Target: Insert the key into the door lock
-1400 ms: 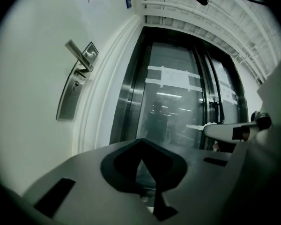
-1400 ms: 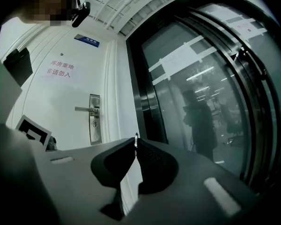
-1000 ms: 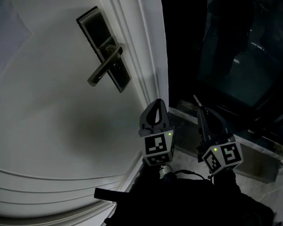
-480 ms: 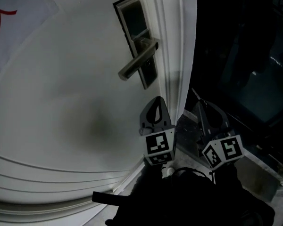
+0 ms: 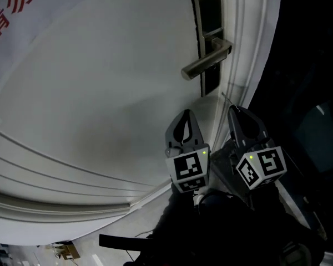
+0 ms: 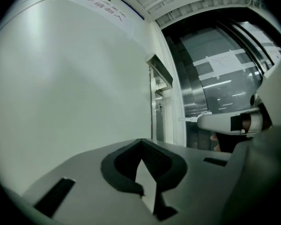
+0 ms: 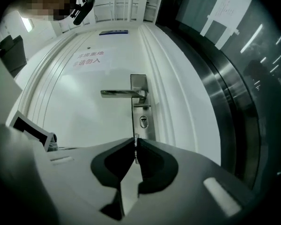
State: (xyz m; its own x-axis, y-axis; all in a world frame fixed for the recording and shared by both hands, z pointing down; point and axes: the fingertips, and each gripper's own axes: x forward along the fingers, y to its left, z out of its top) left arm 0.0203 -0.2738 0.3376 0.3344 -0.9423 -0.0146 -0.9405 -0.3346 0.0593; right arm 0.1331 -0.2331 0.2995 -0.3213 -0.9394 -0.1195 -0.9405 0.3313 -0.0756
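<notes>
The right gripper [image 5: 233, 111] has its jaws pressed together on a thin key [image 7: 136, 146]. The key stands edge-on between the jaw tips, and its blade sticks out ahead of them. In the head view the key [image 5: 226, 100] shows as a fine sliver pointing up toward the lower end of the lock plate [image 5: 210, 15] on the white door [image 5: 100, 93]. It stops short of the plate and does not touch it.

In the right gripper view, the keyhole [image 7: 143, 121] sits just above the key's tip and almost in line with it. The lever handle [image 7: 122, 93] reaches out to the left above the keyhole.

The left gripper [image 5: 184, 113] is just beside the right one, on the door side, and is raised in front of the plain door panel. In its own view the jaws [image 6: 141, 142] meet at the tips with nothing between them. The right gripper [image 6: 227, 122] shows at the right of that view, apart from it.

A paper notice [image 7: 87, 60] with red characters is stuck on the door above the handle. Dark glass [image 7: 234, 102] runs alongside the door frame on the right.
</notes>
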